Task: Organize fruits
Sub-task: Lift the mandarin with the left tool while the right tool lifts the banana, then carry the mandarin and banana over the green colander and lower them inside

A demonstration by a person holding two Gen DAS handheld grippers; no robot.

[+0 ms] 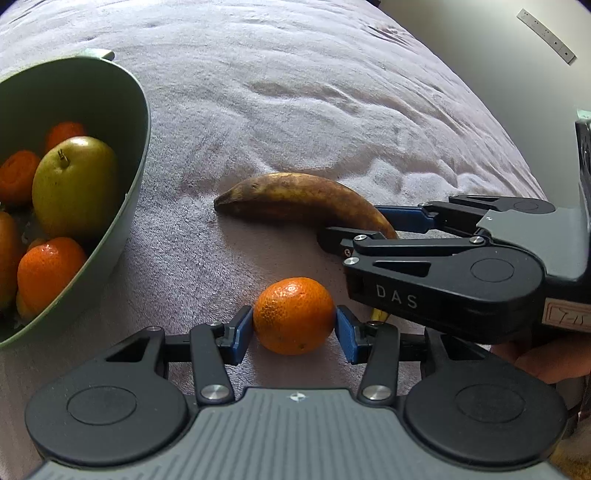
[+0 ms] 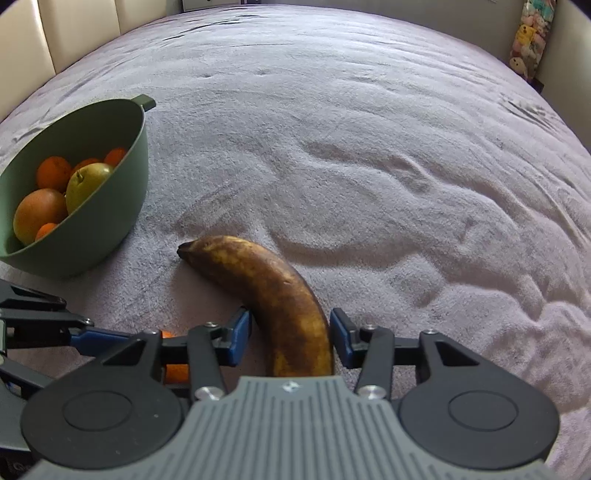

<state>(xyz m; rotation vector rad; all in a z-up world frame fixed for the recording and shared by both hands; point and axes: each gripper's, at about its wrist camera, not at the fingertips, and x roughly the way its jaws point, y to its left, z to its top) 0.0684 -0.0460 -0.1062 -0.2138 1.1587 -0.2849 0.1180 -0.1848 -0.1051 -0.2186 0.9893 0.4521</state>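
An orange lies on the blanket with my left gripper shut on it, one blue pad pressing each side. Just beyond it lies a brown, overripe banana. My right gripper is shut across the banana's near end, pads against both sides; in the left wrist view its fingers straddle that end. In the right wrist view only a sliver of the orange shows behind a finger. A green bowl at the left holds a pear and several oranges.
The surface is a soft, rumpled lilac-grey blanket reaching far back and right. Padded cream panels stand behind it and stuffed toys sit at the far right corner. A person's hand holds the right gripper.
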